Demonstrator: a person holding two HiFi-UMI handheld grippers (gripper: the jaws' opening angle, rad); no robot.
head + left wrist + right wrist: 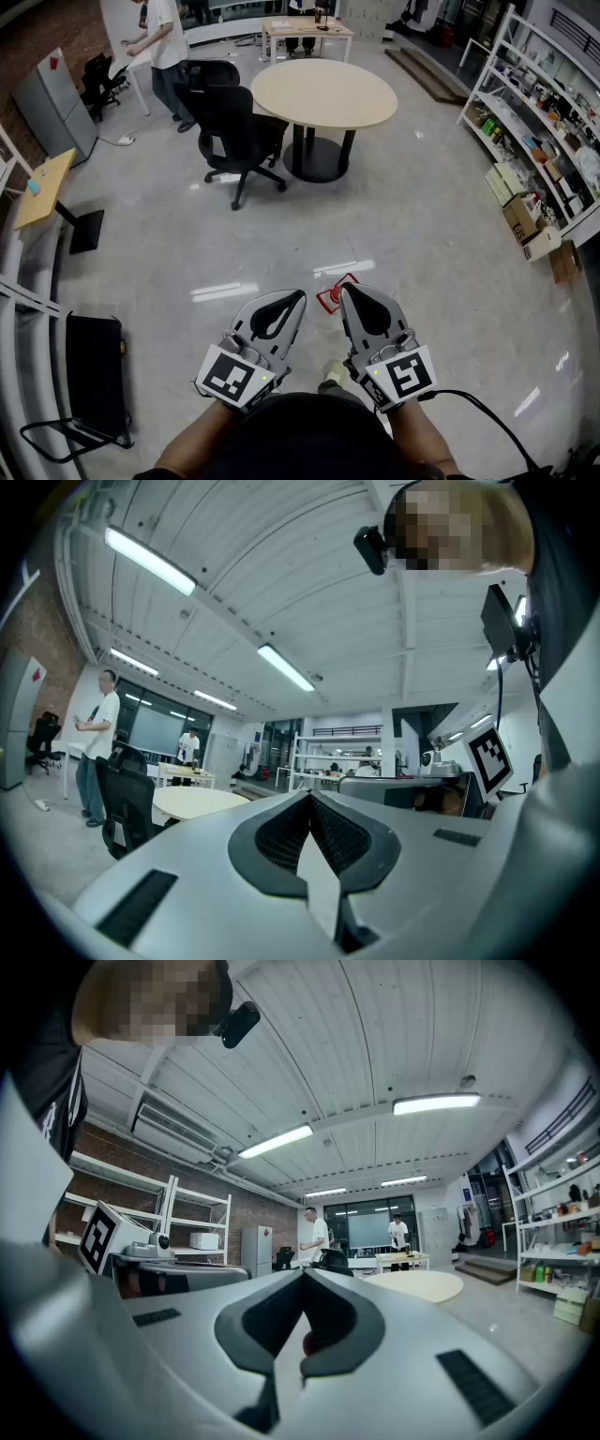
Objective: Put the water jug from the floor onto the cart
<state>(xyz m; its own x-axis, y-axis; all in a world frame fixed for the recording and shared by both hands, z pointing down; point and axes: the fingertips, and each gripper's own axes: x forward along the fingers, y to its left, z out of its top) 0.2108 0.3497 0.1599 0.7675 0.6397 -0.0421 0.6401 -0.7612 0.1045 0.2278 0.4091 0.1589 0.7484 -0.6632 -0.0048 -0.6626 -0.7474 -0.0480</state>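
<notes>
Close in front of the person's body, over bare floor (441,244), both grippers hang side by side and point level. The left gripper (298,296) has its jaws pressed together with nothing between them; its own view shows the two tips meeting on empty air (309,797). The right gripper (344,291) is likewise pressed together and empty, as its own view confirms (303,1275). Just beyond their tips a red mark (330,298) lies on the floor.

No water jug shows in any view, so where it stands cannot be told from here. No cart can be made out for certain either. A black framed object (94,375) stands by the floor's left edge, but whether that is the cart I cannot tell.

Toward the floor's far edge stand a round tabletop (323,94) on a dark pedestal and a black office chair (234,131) just beside it. A person (164,42) stands further back, and shelves (539,150) line the right edge.

As I judge it, the task is at its very start. Nothing is grasped and nothing has been lifted or set down. All of it is left: find the jug, reach down, grip it, carry it across and place it on the cart.
</notes>
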